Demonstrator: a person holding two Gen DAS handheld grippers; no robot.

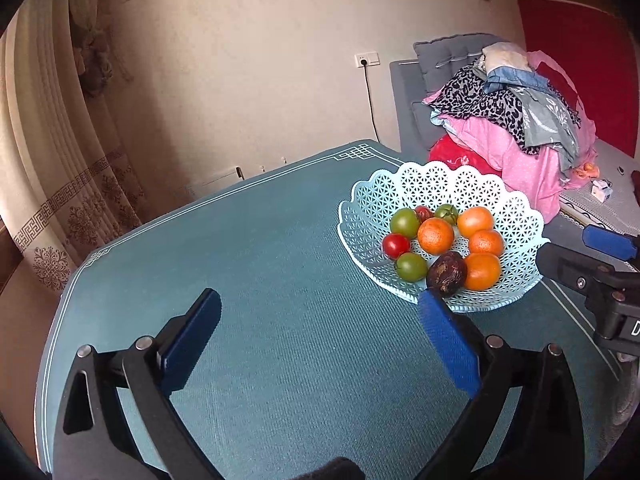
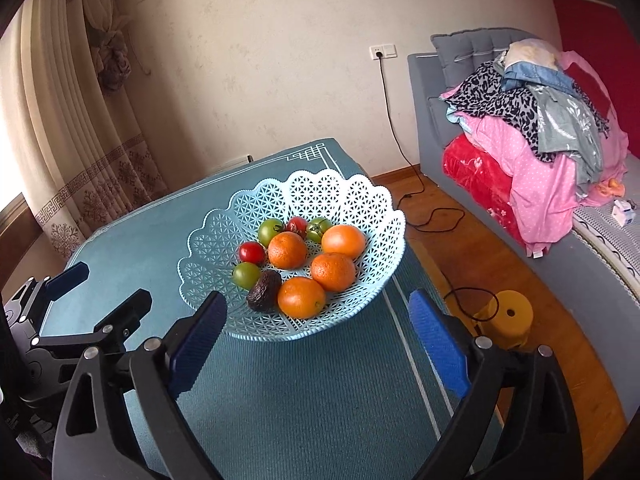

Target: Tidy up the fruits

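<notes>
Your right gripper (image 2: 316, 344), spread and empty, sits just short of the basket (image 2: 360, 196) holding all the fruit near the bench's right edge; your spread left gripper (image 1: 320, 344) is farther.

The table (image 2: 304, 400) under my tools wore a matt teal cloth with a fine ribbed weave, and on it the pale blue basket (image 2: 208, 248) was moulded plastic lattice with a slight sheen. The oranges (image 2: 301, 297) looked dimpled and softly glossy, the red and green tomatoes (image 2: 252, 252) smooth and shiny, and the dark fruit (image 2: 264, 290) wrinkled and dull. My left gripper (image 1: 320, 344) and right gripper (image 2: 318, 340) were matt black plastic with bright metal pins and ridged blue rubbery pads (image 2: 438, 344), while the floor (image 2: 448, 240) beyond was varnished wood.
</notes>
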